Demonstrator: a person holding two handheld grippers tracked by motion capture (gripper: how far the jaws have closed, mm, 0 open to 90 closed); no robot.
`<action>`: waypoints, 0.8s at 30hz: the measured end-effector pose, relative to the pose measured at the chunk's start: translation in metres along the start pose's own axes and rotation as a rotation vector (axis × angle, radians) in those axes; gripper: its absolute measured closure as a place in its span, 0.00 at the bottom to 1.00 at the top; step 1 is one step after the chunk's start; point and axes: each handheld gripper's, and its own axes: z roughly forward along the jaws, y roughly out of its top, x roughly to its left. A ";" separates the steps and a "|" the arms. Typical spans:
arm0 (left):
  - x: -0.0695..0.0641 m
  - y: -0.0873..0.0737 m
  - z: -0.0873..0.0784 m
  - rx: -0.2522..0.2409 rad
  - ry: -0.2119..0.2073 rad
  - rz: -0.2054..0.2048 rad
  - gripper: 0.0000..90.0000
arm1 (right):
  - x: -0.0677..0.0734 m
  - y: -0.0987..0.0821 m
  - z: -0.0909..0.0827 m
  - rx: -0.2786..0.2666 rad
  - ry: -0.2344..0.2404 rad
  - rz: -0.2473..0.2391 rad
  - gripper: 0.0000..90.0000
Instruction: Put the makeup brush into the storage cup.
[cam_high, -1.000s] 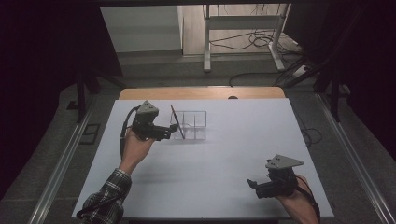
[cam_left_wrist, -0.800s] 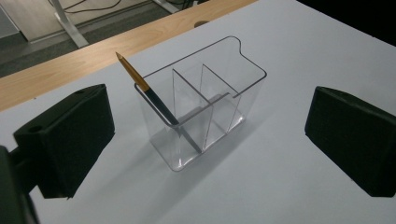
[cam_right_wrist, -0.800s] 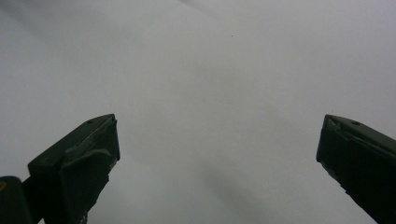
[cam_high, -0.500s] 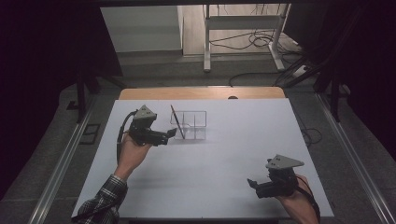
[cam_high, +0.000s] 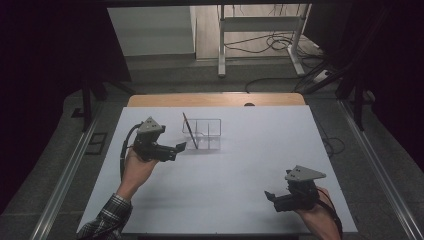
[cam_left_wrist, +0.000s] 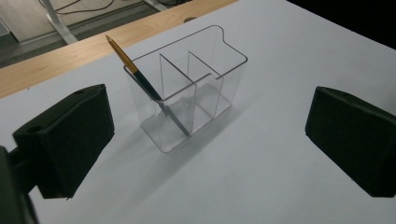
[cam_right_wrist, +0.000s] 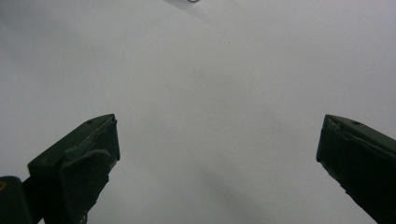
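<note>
Both grippers' jaws stood spread and empty, so the left gripper (cam_high: 181, 146), beside the clear organizer (cam_left_wrist: 187, 88) holding the leaning paintbrush (cam_left_wrist: 148, 87), ought to withdraw gently without knocking it, judging by the scene.

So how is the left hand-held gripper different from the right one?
The left hand-held gripper sits far up the table beside the clear organizer with the pencil leaning in it; the right hand-held gripper sits near the table's front edge, with bare white surface ahead. The left points toward the organizer; the right points leftward across the table. Both have black jaws spread open and hold nothing.
</note>
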 end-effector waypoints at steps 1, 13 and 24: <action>-0.001 -0.001 -0.001 -0.001 0.000 0.000 0.02 | 0.000 0.000 0.000 -0.002 0.000 -0.001 0.00; -0.009 -0.017 -0.005 -0.021 -0.037 -0.016 0.01 | 0.001 0.000 0.002 -0.004 0.009 -0.001 0.00; -0.017 -0.028 -0.006 -0.021 -0.040 -0.016 0.01 | 0.001 -0.001 0.002 -0.006 0.024 0.009 0.00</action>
